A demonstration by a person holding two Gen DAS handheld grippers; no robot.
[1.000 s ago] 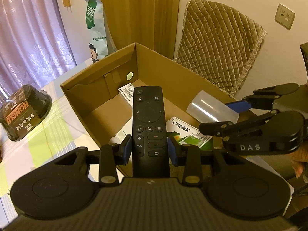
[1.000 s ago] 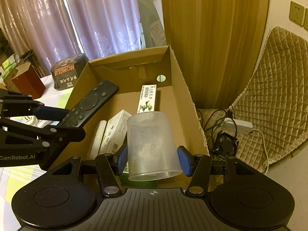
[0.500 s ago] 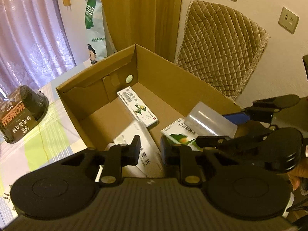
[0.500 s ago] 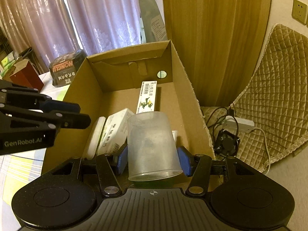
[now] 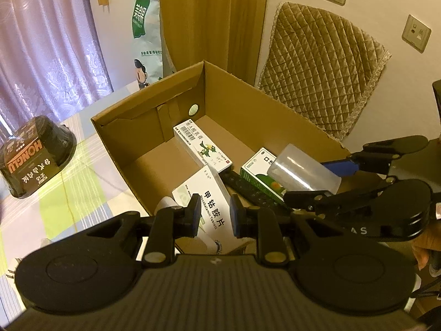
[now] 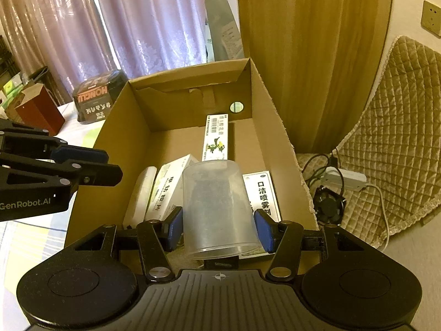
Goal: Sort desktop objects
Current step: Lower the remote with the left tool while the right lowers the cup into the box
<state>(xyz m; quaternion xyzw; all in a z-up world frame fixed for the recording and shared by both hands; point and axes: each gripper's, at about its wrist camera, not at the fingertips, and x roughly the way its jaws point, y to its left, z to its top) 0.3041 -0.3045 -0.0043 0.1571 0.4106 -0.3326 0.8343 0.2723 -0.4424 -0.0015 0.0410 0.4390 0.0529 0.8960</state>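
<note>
1. Lying now on the floor of the cardboard box [image 5: 275, 115], the black remote [image 5: 248, 190] has left the left gripper [image 5: 212, 215], which clasped it a second ago; its fingers are parted with nothing between them, above the white tablet carton [image 5: 204, 193].
2. That settles one object; the remote lies wedged between the tablet carton and the green spray carton [image 5: 259, 171].
3. The right gripper [image 6: 219, 226] still clenches the frosted plastic cup [image 6: 217, 209], upside down, over the box's near right part; it looks next to go in.
4. Open floor remains at the far left, beside the long carton [image 6: 216, 138]; the near half is crowded.
5. The right wall is close to the cup; the two grippers are near each other, so lowering needs care.
</note>
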